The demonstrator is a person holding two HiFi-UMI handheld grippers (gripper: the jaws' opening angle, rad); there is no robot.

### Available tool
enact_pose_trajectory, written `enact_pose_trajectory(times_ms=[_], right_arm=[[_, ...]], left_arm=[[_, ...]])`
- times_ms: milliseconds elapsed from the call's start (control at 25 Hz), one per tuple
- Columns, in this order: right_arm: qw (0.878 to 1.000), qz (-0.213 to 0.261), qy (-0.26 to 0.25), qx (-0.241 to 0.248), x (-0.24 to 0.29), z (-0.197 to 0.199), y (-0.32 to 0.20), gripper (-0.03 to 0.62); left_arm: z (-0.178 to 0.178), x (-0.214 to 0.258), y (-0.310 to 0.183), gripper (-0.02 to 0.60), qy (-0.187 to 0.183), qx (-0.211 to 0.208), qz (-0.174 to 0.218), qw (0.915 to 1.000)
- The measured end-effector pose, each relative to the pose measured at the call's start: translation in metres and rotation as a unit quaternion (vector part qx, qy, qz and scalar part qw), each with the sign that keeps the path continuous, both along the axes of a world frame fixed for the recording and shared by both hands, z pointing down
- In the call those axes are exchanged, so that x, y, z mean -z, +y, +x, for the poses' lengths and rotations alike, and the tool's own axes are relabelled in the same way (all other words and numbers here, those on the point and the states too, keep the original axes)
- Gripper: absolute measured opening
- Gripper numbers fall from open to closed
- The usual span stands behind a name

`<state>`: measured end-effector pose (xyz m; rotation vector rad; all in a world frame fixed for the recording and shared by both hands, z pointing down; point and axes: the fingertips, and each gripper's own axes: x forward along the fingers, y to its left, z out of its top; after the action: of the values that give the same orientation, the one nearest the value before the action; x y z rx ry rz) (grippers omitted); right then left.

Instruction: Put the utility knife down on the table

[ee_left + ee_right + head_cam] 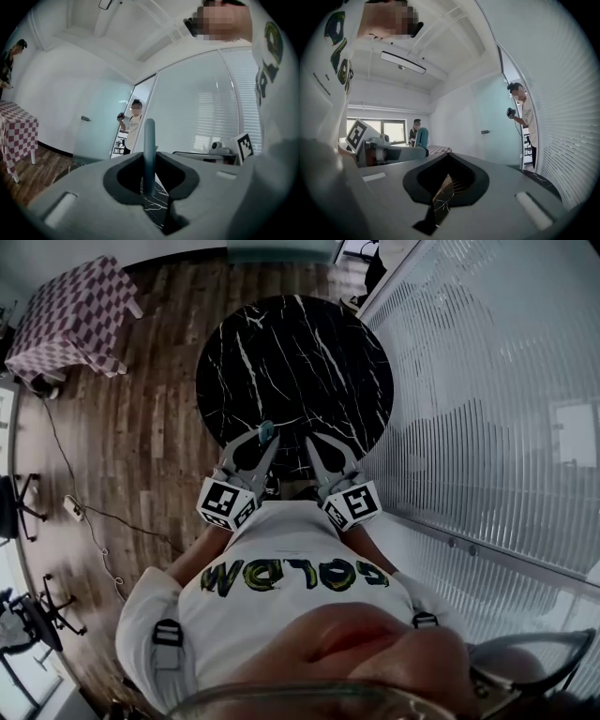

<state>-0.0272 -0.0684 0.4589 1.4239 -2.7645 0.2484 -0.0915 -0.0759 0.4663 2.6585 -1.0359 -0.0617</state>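
Teal knife [149,154]: where? (A)
Upright, pinched in left gripper's [265,441] narrow jaws; table [291,343] ahead and below. Right gripper [310,442] closed, empty. (B)
Technique? (A)
Advance over the marble, lower until it rests, then release. (B)

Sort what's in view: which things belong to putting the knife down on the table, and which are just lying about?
Job in hand:
utility knife, clamped in the left gripper
black marble table
right gripper, holding nothing

Lying about:
checked-cloth table
power strip with its cable on the floor
office chair
person in the doorway
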Motion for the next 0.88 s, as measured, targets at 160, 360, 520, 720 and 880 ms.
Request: enact_pose_trajectory(times_ms=[160,360,520,720,880], right_arm=[[1.0,-0.003,0.0,-0.003,-0.003,0.008,-0.012,0.002],[1.0,-0.004,0.001,-0.002,-0.007,0.022,-0.023,0.002],[1.0,-0.005,0.004,-0.001,-0.008,0.04,-0.032,0.002],[1.0,0.002,0.013,0.006,-0.005,0.06,-0.043,0.002],[1.0,0.0,0.008,0.01,-0.007,0.073,-0.048,0.002]], left_arm=[[0.007,-0.003,-0.011,0.077,0.0,-0.001,-0.003,1.0],[0.022,-0.007,-0.024,0.077,-0.008,0.001,0.001,1.0],[0.035,-0.008,-0.032,0.077,-0.01,0.005,0.001,0.9999],[0.054,-0.007,-0.039,0.077,-0.01,0.009,-0.005,0.9999],[0.069,-0.007,-0.041,0.077,-0.013,0.01,-0.004,0.9999]])
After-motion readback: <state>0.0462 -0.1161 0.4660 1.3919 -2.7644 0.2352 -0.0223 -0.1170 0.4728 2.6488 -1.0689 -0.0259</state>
